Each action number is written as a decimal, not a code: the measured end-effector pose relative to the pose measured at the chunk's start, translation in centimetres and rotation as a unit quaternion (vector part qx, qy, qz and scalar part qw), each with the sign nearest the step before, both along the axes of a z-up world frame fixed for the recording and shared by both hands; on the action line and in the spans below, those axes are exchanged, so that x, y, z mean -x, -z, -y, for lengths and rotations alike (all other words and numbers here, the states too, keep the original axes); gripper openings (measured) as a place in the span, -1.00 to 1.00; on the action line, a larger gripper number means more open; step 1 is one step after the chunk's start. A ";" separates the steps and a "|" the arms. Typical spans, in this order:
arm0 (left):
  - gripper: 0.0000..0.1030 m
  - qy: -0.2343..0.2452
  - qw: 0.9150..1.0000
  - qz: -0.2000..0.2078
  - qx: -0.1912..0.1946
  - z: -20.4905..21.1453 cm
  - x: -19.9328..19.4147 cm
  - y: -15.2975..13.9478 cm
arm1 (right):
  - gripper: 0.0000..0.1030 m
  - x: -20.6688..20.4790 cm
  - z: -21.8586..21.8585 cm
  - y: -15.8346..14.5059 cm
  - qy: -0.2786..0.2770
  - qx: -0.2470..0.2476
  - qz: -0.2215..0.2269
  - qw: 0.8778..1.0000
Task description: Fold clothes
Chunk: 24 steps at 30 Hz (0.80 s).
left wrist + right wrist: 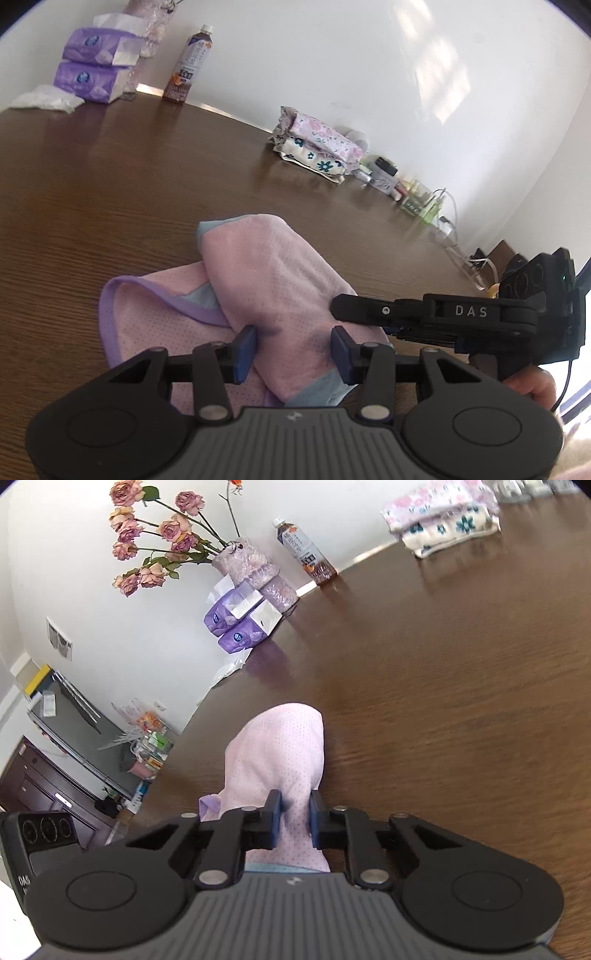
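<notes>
A pink dotted garment (pixel 266 266) with purple trim lies partly folded on the brown wooden table (pixel 110 166). My left gripper (pixel 293 350) stands open low over its near part, one blue pad on each side of a raised fold. From the right, my right gripper (pixel 334 306) reaches in side-on, its tip on the cloth's right edge. In the right wrist view the right gripper (pixel 295 819) is shut on a bunched ridge of the pink garment (pixel 280 746), which stretches forward from the pads. The left gripper's body shows at the lower left there.
A stack of folded floral clothes (pixel 317 147) (pixel 443 520) sits by the wall. A tea bottle (pixel 190 62), purple tissue packs (pixel 92 74) and a vase of roses (pixel 251 565) stand at the far edge. Small clutter (pixel 406 184) lines the right end. A hand (pixel 535 387) holds the right gripper.
</notes>
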<state>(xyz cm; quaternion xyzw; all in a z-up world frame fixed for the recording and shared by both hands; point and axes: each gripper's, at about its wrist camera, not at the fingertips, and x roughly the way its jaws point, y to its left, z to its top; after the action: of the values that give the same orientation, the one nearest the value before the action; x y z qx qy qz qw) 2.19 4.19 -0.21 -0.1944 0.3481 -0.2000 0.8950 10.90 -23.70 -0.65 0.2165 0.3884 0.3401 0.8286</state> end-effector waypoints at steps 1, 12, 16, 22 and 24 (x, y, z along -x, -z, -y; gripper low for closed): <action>-0.17 0.002 1.000 0.000 0.002 0.0 0.0 0.0 | -0.73 0.0 0.1 -0.5 -0.001 0.012 0.012 1.000; -0.31 0.014 0.997 0.025 -0.073 -0.4 1.9 0.0 | -0.73 3.3 -3.5 -6.4 -0.110 0.247 0.201 0.942; -0.39 0.012 0.995 0.031 -0.089 -0.3 1.7 0.0 | -0.74 4.6 -5.2 -7.0 -0.148 0.285 0.243 0.915; -0.32 0.009 0.997 0.034 -0.074 -0.6 1.9 0.1 | -0.74 7.1 -7.3 -7.6 -0.195 0.324 0.305 0.874; -0.19 0.004 0.998 0.035 -0.060 -1.0 2.1 0.2 | -0.74 8.0 -8.1 -7.7 -0.211 0.331 0.321 0.862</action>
<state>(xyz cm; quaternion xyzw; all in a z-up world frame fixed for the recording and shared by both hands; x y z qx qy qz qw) 0.12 5.17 -0.39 -0.1315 0.3293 -0.1892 0.9157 2.91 -15.60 7.00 -0.2783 0.2272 0.4087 0.8390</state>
